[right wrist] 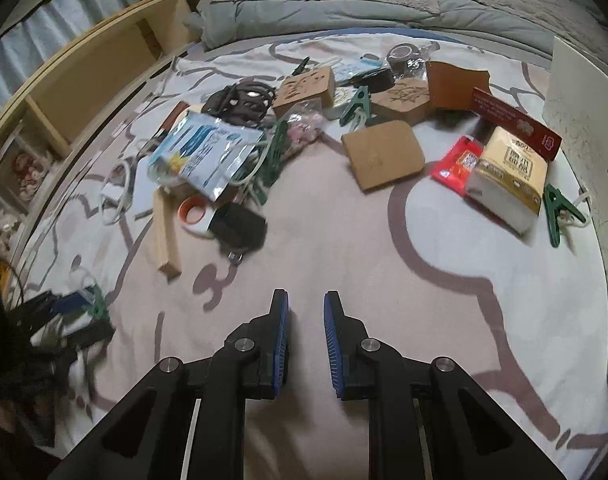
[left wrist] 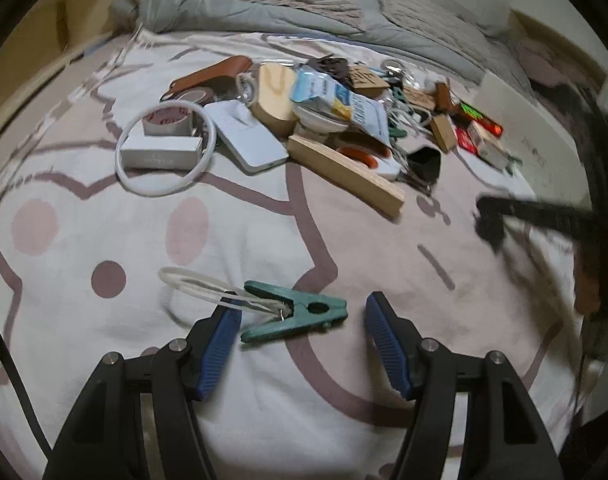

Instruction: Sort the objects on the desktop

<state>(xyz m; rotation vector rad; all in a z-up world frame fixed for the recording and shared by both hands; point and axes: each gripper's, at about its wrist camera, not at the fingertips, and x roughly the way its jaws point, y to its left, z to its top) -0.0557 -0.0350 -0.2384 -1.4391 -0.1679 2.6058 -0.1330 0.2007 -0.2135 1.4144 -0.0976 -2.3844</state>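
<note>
While the big pile of things (left wrist: 324,112) is sitting on the pink and white blanket (left wrist: 264,400), the sorting is only just getting going, I think. The pile is lying well apart from both claws, up near the grey quilt (left wrist: 304,12). In it I am seeing a wood block (left wrist: 344,172), a white ring (left wrist: 166,152) lying around a small white box (left wrist: 160,154), a blue and white packet (right wrist: 204,152) and a tissue pack (right wrist: 508,176).

The left gripper (left wrist: 300,316) is hanging about half open and is holding nothing. The green clip (left wrist: 296,314), with a white loop (left wrist: 200,286) on it, is lying on the blanket right between its blue fingers (left wrist: 220,344). One finger looks to be just beside the loop end.

The right gripper (right wrist: 306,308) is closed as far as it goes, with only a thin gap, and is gripping nothing. It is pointing at bare blanket.

To do this step well, I think the left claw should be coming down straight, squeezing the fat middle of the clip, not the thin loop, and lifting slowly so the loop is not catching.
</note>
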